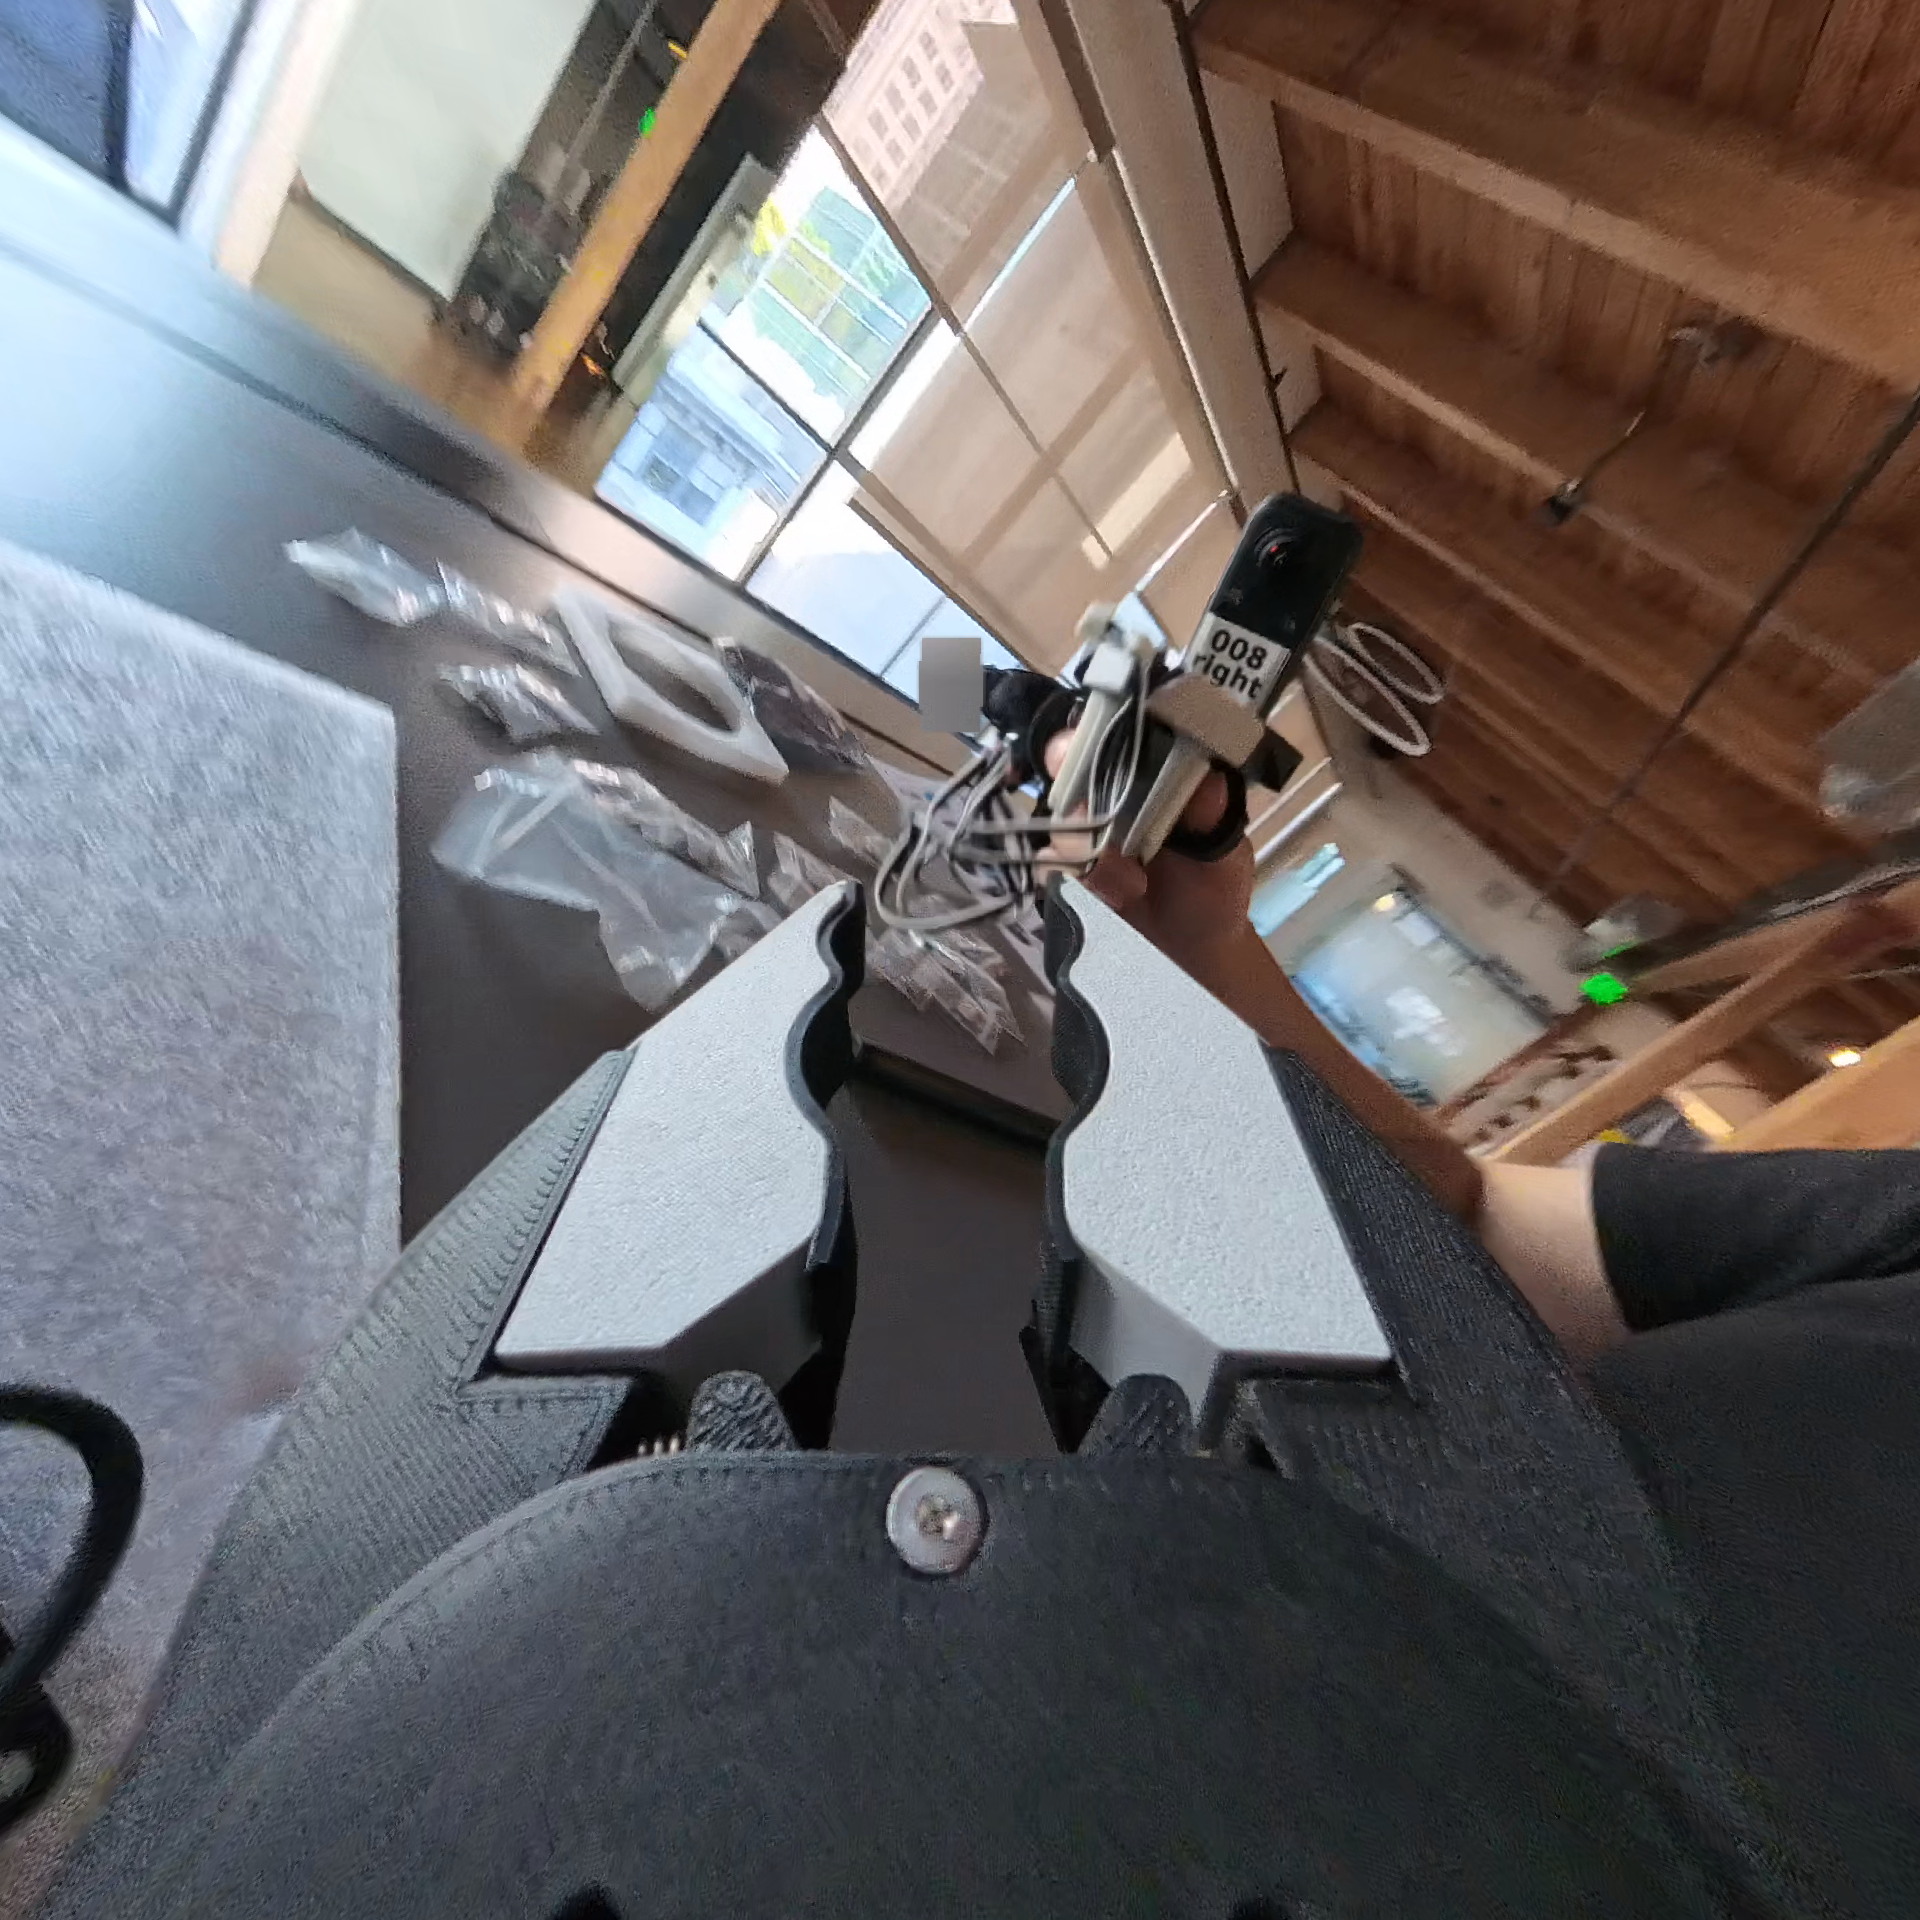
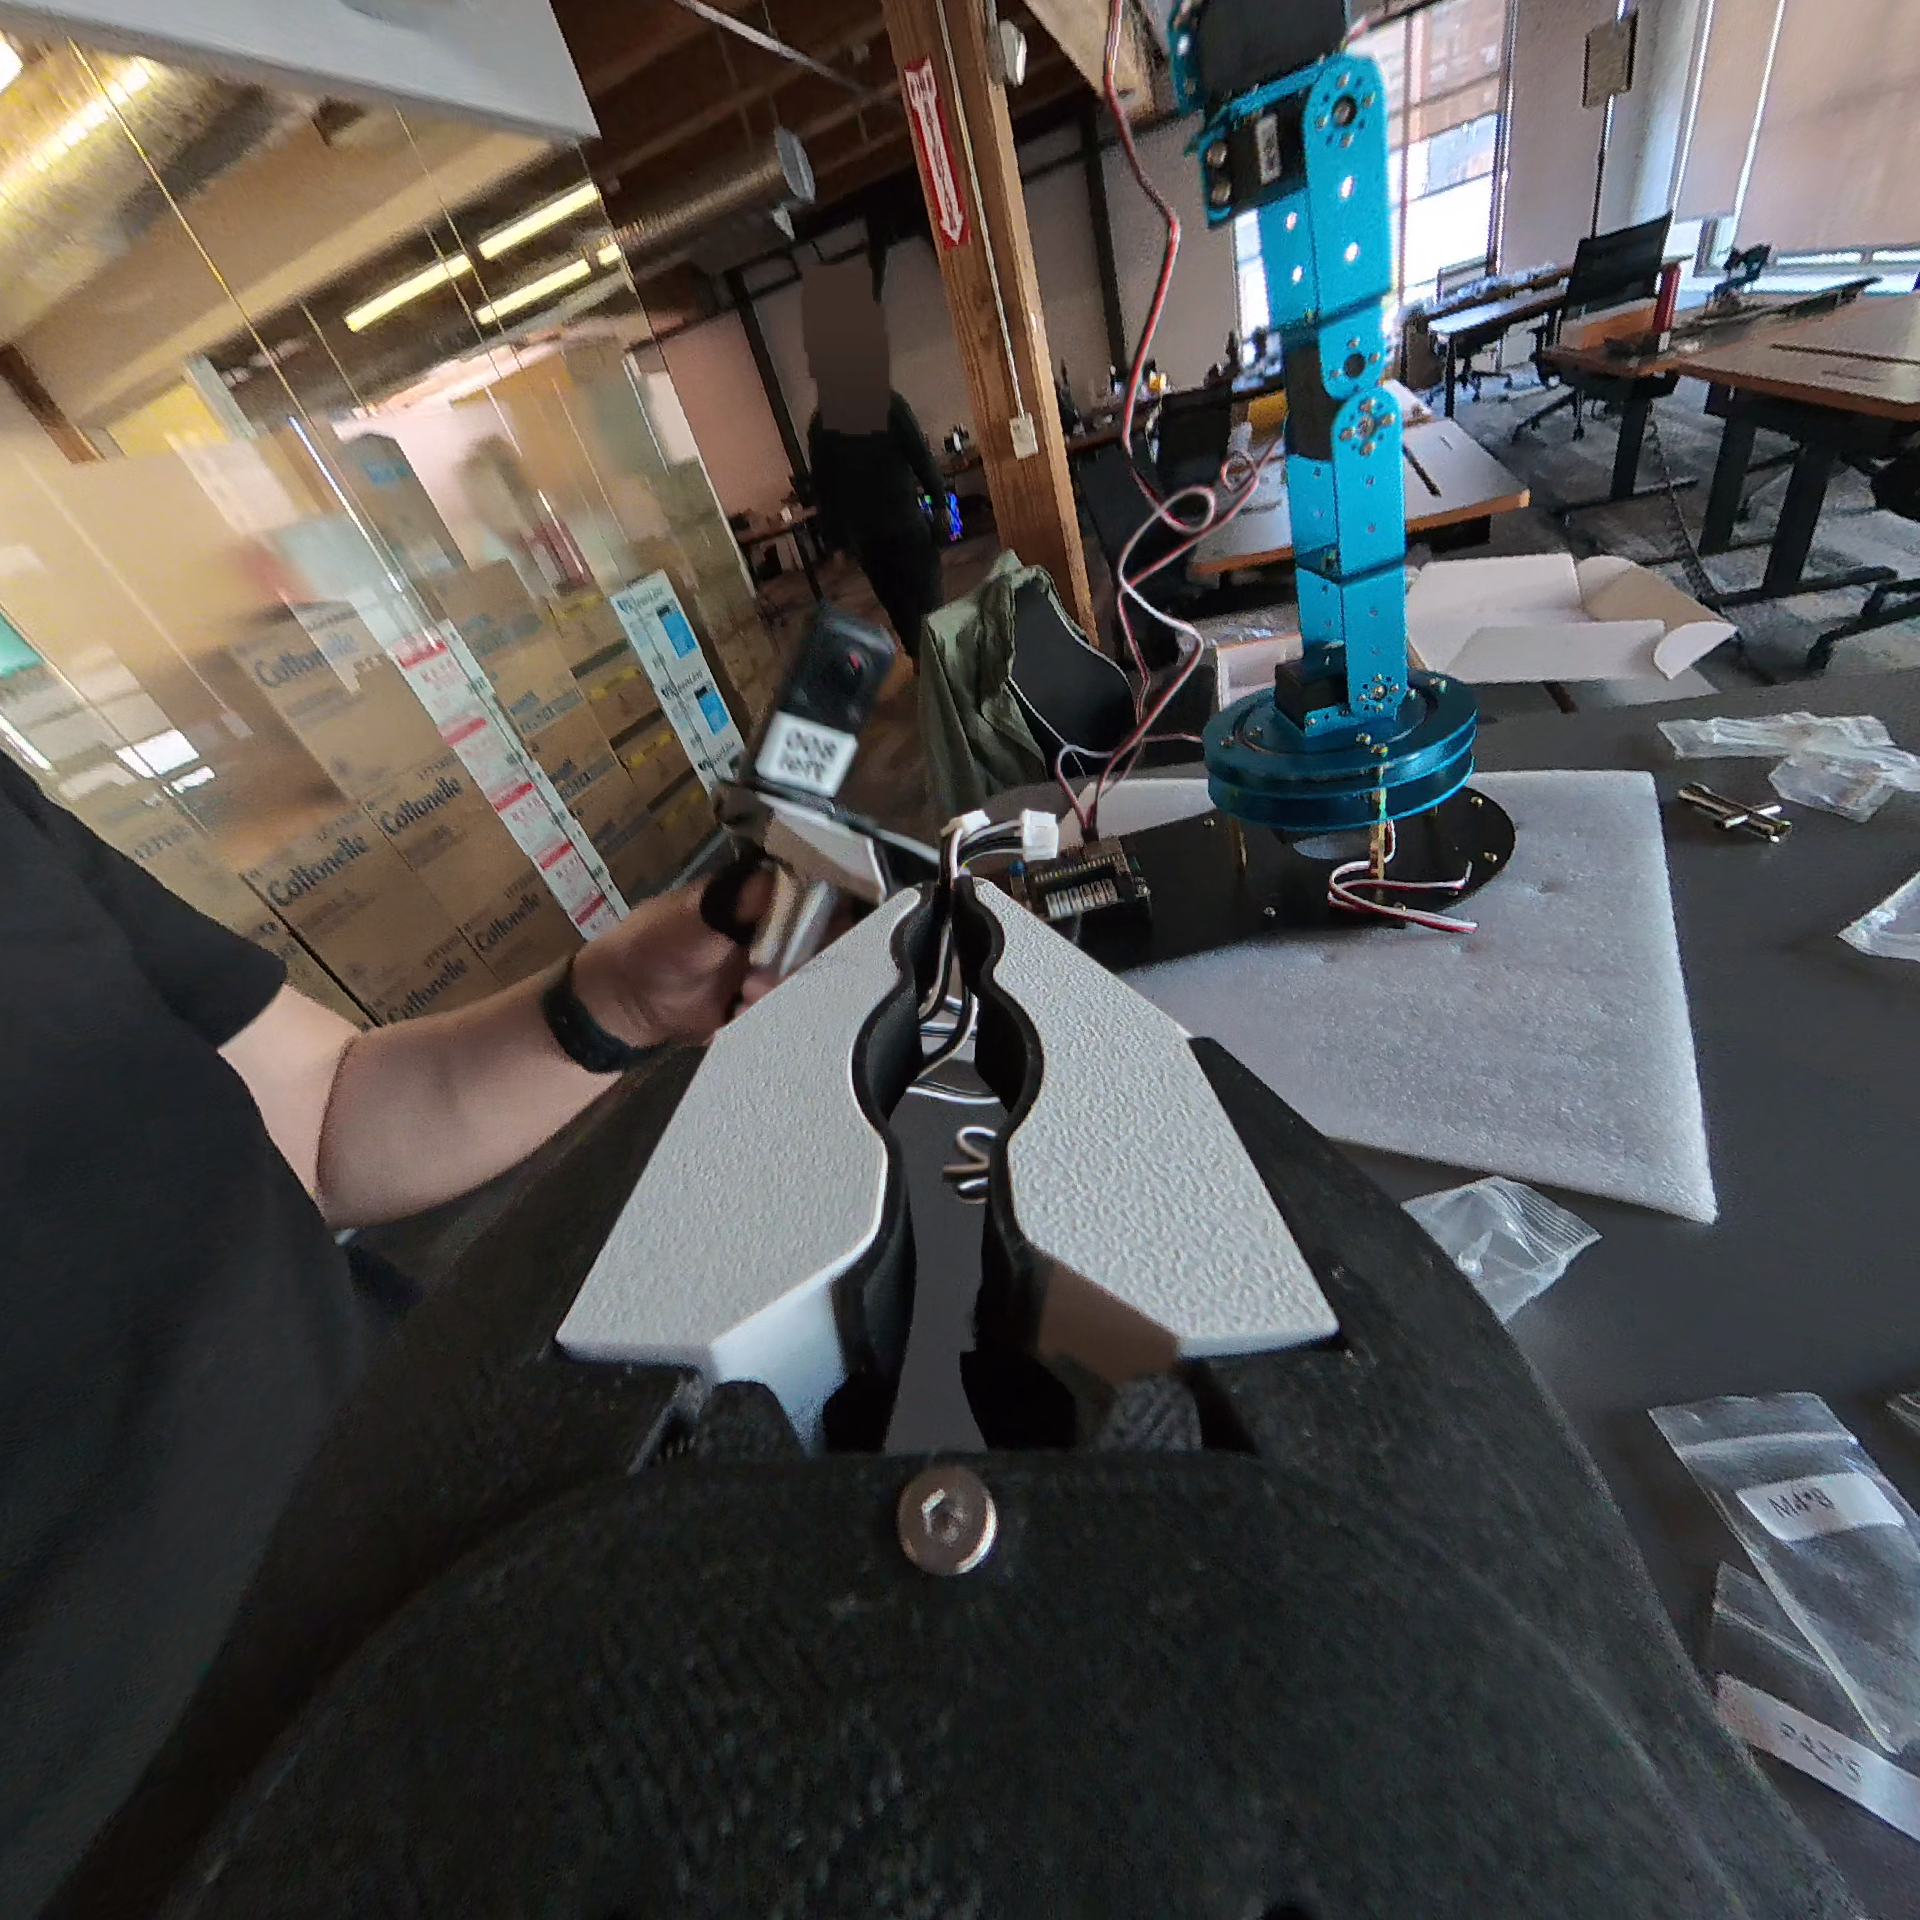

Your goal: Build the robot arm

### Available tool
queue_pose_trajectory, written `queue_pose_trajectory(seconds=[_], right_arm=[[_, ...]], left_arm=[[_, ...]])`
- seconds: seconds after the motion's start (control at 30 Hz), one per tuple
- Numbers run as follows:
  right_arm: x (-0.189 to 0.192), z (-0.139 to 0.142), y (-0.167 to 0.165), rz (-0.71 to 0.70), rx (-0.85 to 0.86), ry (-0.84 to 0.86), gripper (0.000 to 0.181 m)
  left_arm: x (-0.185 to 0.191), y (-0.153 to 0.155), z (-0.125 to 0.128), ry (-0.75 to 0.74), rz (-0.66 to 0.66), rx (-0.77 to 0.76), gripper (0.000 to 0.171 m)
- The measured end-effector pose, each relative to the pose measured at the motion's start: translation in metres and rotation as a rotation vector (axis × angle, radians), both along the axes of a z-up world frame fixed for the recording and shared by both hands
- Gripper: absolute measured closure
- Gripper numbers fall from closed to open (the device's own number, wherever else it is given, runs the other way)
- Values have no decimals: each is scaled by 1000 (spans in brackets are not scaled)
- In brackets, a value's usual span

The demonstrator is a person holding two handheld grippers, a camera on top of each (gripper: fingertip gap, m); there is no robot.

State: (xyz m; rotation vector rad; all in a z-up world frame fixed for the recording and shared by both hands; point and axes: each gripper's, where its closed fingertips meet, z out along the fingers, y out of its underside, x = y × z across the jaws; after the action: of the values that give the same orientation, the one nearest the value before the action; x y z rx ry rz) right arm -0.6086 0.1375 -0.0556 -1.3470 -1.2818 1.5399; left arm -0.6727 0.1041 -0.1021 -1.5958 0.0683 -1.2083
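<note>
The right tool (image 2: 958, 902) is clenched on a thin bundle of wires (image 2: 954, 847); the wires are white, black and red, with small white connectors at their ends just above the fingertips. The left tool (image 1: 954, 904) is released, its fingers apart and holding nothing above the dark surface (image 1: 499, 977). Beyond the bundle, a small circuit board (image 2: 1091, 873) sits beside a blue robot arm (image 2: 1340, 582) on a white foam sheet (image 2: 1455, 1039). The arm's top is cut off. Clear plastic bags (image 1: 603, 862) are blurred, so their contents are hard to make out.

- Your windows (image 1: 831, 343) flood both views with daylight, blown out in places.
- Wide-angle bending warps your edges; the glass wall (image 2: 343, 582) smears with blur.
</note>
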Motion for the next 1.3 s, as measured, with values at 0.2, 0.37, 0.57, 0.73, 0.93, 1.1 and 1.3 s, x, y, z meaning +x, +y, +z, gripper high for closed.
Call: queue_pose_trajectory(seconds=[0.2,0.37,0.57,0.73,0.93,1.1,1.3], right_arm=[[-6,-10,-10,-33,149,-74,181],[-10,-14,-26,-4,225,-104,181],[-8,-22,-24,-16,182,-116,181],[-8,-26,-25,-29,139,-109,166],[-9,-33,-21,-86,115,-111,160],[-6,-46,-16,-133,172,-173,156],[-3,-58,-12,-136,173,-192,151]], left_arm=[[41,11,32,106,-70,62,142],[63,15,33,49,-139,63,153],[68,17,32,-33,-183,59,167],[65,23,26,-53,-159,22,168],[63,29,19,-63,-130,-8,168],[53,31,17,-102,-112,-15,168],[56,22,22,-145,-176,-4,168]])
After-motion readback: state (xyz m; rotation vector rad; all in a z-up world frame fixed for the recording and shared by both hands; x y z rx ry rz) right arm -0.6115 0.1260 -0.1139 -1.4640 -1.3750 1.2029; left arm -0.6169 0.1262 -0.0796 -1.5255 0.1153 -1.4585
